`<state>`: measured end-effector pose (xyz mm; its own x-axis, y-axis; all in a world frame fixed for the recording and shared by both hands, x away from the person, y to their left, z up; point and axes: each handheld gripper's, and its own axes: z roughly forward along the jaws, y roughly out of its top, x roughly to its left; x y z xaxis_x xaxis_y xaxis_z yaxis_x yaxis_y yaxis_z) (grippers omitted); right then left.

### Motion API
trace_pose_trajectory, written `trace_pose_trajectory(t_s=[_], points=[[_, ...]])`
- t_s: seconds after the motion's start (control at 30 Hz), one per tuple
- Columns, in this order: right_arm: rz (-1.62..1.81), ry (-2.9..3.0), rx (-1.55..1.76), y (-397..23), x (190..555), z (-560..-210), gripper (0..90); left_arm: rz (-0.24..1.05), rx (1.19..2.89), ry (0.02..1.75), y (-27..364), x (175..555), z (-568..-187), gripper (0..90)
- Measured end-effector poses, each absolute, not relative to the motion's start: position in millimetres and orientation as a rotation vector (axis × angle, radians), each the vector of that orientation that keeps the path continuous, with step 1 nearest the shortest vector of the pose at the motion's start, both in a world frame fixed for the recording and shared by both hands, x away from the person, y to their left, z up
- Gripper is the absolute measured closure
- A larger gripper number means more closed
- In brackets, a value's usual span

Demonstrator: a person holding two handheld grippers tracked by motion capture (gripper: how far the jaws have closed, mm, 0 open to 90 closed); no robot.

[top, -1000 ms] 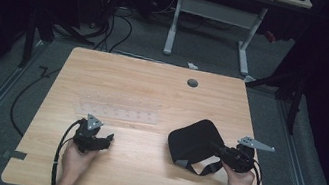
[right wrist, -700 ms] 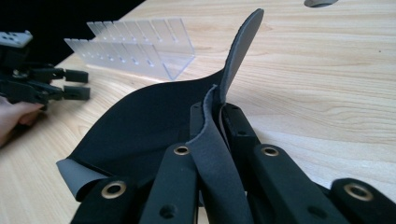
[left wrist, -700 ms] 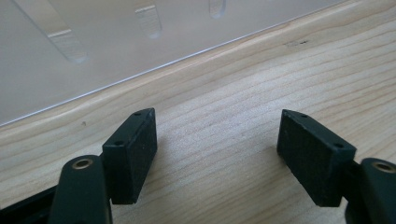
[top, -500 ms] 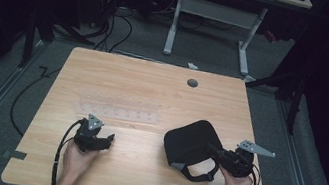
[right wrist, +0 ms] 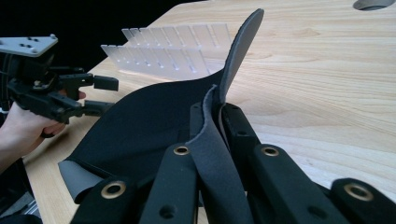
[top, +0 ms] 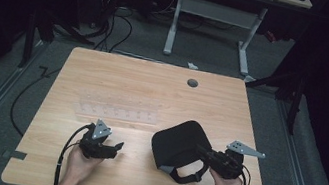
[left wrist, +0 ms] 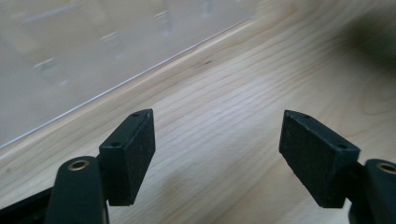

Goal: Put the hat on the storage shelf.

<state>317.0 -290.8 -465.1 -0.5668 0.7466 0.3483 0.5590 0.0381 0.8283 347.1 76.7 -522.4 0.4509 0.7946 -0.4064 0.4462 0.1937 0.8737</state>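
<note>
A black fabric piece with a strap looping from its near edge lies at the table's front right, one side lifted. My right gripper is shut on its right edge; in the right gripper view the fabric curls up out of the closed jaws of that gripper. My left gripper hovers low over the wood at the front left, open and holding nothing. Bare wood lies between its pads. In the right gripper view the left gripper sits just beyond the fabric's far edge.
A clear acrylic slotted rack lies flat mid-table, just beyond the left gripper, and appears as a clear sheet close ahead of it. A round cable hole is at the table's far side. The wooden table stands on grey floor with cables and desk legs behind.
The right gripper has pulled the fabric a little to the left and toward the person. The left gripper has shifted slightly to the right, toward the fabric.
</note>
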Motion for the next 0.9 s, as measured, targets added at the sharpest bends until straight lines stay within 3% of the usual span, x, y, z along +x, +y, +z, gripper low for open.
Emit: trace_pose_trajectory(t_s=[0.33, 0.9], points=[[1.548, 2.154, 1.371, -276.2, 320.7, -465.9, 84.3, 0.249, 1.45, 1.054, 59.8, 325.1, -506.4, 27.1], [1.515, 2.204, 1.386, -257.4, 327.8, -462.8, 84.2, 0.238, 1.497, 0.922, 32.7, 312.0, -496.8, 24.4]])
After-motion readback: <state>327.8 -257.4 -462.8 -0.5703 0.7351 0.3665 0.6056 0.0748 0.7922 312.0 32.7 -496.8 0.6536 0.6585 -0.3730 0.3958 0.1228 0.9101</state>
